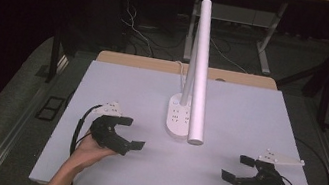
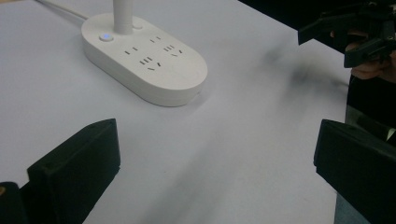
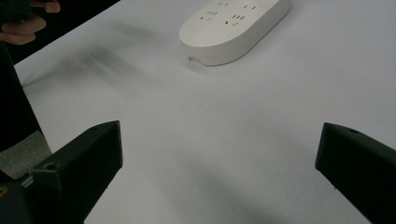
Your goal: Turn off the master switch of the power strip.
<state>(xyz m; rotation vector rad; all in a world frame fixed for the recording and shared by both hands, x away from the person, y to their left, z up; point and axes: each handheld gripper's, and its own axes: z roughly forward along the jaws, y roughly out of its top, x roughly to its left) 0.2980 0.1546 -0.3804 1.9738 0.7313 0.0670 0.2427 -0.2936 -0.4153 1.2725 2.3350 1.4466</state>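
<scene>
1. Here, a white oval plastic desk-lamp base with built-in power sockets (image 1: 178, 117) sits near the middle of a pale matte table (image 1: 118, 82), slightly toward the far edge. That central spot puts it within reach of both hands.
2. A white round post (image 1: 190, 71) rises from the far end of the base, and a long white tubular lamp head (image 1: 201, 73) slopes from the top down toward the person, its lower end hanging above the near edge of the base.
3. A small blue light (image 2: 106, 37) glows on a button beside the post, suggesting the base has power; a white cord (image 1: 180, 68) runs off the far side.
4. The left black two-jaw tool (image 1: 131, 133) rests low by the near-left of the table, jaws spread wide and empty, aimed at the base.
5. The right black two-jaw tool (image 1: 235, 167) mirrors it at the near-right, jaws also spread and holding nothing.
6. Both tools are well apart from the lamp, which looks like a ready stance before reaching in.
</scene>
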